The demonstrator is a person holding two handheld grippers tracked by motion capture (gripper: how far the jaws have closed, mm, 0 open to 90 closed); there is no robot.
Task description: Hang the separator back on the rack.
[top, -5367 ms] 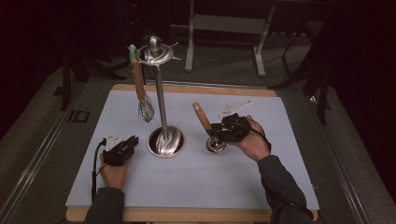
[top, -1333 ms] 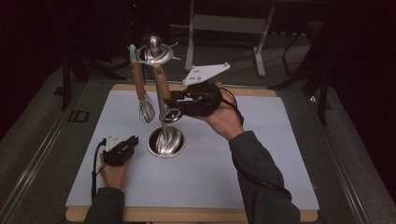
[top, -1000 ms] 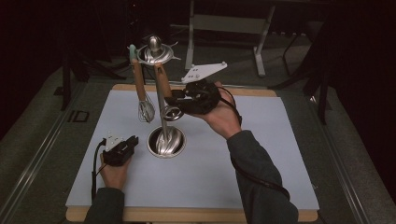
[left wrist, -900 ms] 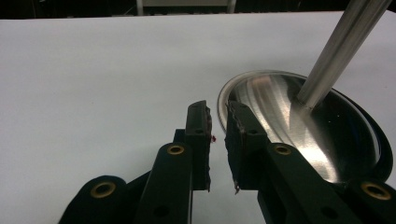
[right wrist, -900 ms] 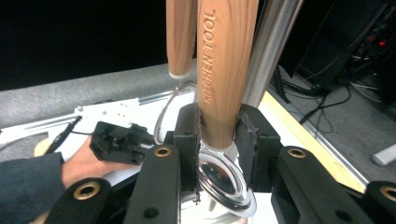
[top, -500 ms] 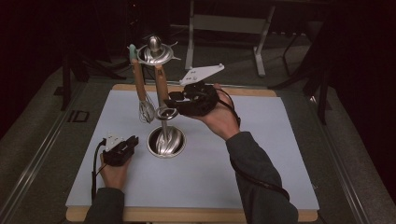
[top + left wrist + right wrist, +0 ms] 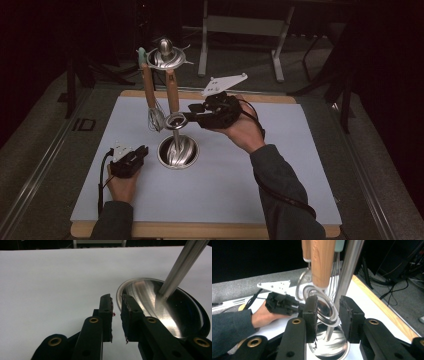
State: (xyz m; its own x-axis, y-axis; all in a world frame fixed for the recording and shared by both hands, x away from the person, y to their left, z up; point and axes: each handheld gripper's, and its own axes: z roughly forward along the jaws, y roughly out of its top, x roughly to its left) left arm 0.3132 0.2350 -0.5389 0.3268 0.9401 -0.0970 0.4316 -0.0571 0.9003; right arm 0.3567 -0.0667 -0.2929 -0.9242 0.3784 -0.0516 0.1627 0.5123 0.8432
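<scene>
A steel utensil stand (image 7: 176, 137) rises from its bowl-shaped base (image 7: 178, 152) on the pale mat. From its top ring hang a wooden-handled whisk (image 7: 155, 117) and a wooden-handled strainer (image 7: 172, 100). My right gripper (image 7: 192, 116) is level with the strainer's round metal head (image 7: 324, 307). Its jaws have just been opening and stand apart on either side of the head, their pads off it. My left gripper (image 7: 142, 152) rests on the mat beside the base (image 7: 162, 310). Its jaws stand slightly apart with nothing between them (image 7: 116, 298).
The mat (image 7: 250, 175) lies on a wooden board whose front edge runs along the bottom. Grey carpeted surface surrounds the board. A metal frame (image 7: 240, 25) stands in the dark behind the table. The stand's pole (image 7: 347, 272) is just right of my right gripper's jaws.
Earlier the right gripper lifted the strainer from the mat to the stand. Over the last second its jaws opened and the strainer now hangs free. The left hand has not moved.
</scene>
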